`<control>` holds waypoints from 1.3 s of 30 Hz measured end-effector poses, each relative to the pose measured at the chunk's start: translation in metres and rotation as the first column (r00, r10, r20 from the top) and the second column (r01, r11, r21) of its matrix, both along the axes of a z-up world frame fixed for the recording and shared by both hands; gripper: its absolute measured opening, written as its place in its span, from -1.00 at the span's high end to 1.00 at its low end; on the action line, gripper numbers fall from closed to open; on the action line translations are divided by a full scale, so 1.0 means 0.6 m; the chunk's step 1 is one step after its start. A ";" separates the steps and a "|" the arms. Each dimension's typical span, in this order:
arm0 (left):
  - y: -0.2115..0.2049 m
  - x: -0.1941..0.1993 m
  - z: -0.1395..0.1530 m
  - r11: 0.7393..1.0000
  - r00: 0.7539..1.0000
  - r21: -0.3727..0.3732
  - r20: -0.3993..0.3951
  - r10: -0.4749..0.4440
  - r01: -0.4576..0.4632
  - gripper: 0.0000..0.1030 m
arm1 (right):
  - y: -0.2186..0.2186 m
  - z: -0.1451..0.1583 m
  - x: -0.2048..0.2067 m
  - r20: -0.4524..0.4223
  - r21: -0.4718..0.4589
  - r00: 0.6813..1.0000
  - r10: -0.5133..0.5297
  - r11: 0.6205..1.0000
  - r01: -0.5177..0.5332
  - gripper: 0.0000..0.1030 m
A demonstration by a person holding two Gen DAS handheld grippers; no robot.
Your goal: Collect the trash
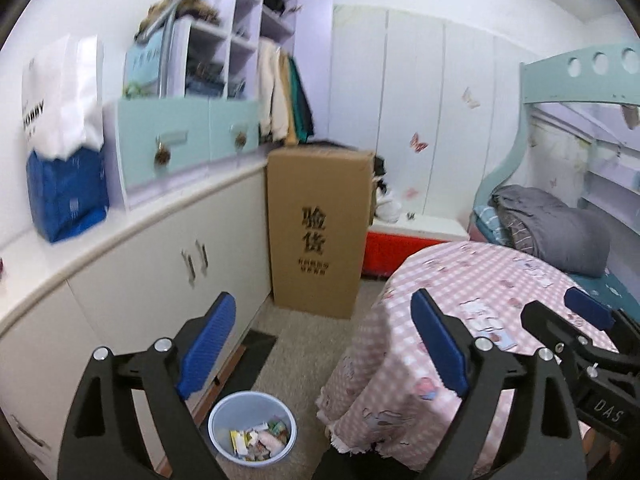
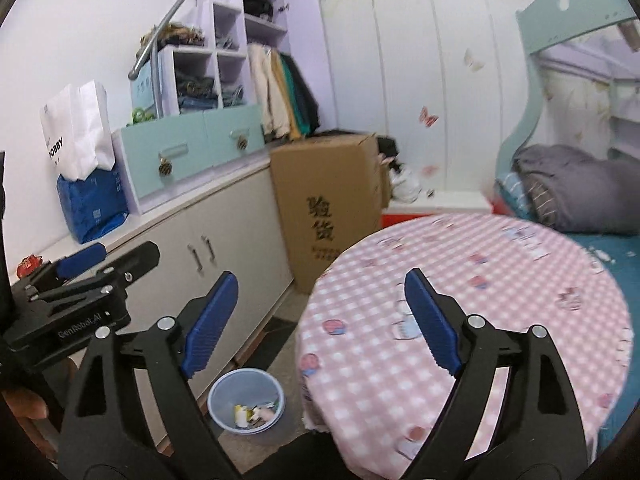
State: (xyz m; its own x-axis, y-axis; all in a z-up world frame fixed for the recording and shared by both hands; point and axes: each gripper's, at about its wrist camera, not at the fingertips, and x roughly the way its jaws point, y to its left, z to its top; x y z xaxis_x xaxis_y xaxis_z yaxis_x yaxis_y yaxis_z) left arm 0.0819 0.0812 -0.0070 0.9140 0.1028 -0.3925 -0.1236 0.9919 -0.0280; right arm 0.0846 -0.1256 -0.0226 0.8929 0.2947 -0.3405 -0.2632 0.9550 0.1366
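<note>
Both grippers, left (image 1: pixel 324 344) and right (image 2: pixel 320 324), jaws spread wide and empty (trash bin (image 1: pixel 253 426) below).

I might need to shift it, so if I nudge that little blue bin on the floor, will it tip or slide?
The bin looks like thin plastic holding only a few wrappers, so probably light. Being small and open-topped, it would likely slide, perhaps tip if pushed high.

Round table under a pink checked cloth (image 2: pixel 500 280), beside a bunk bed with a grey quilt (image 2: pixel 580 192). Tall cardboard box (image 1: pixel 320 232) standing on the floor against the white cabinet (image 1: pixel 168 264). On the cabinet top: blue bag (image 1: pixel 66 200), white paper bag (image 1: pixel 60 96), mint drawer unit (image 1: pixel 180 136). Clothes (image 1: pixel 284 92) hanging behind.
</note>
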 end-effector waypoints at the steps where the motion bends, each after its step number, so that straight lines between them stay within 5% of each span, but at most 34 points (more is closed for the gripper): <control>1: -0.009 -0.011 0.007 1.000 1.000 0.005 0.015 -0.009 0.009 -0.70 | -0.011 0.006 -0.017 0.018 -0.001 1.000 -0.013 1.000 0.013 -0.67; 16: -0.100 -0.144 0.057 0.991 0.977 0.033 0.165 -0.133 0.130 -0.82 | -0.082 0.032 -0.161 0.148 -0.015 0.981 -0.122 0.992 0.125 -0.75; 39: -0.140 -0.163 0.053 0.982 0.971 0.089 0.164 -0.177 0.164 -0.82 | -0.103 0.025 -0.175 0.140 0.002 0.979 -0.145 0.989 0.146 -0.76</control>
State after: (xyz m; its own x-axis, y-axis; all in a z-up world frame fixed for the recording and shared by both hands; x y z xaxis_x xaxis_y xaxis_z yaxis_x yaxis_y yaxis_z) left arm -0.0156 -0.0029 0.0249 0.9732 -0.0371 -0.2268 0.0475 0.9981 0.0403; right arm -0.0205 -0.1874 -0.0074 0.9649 0.1555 -0.2117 -0.1368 0.9855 0.1000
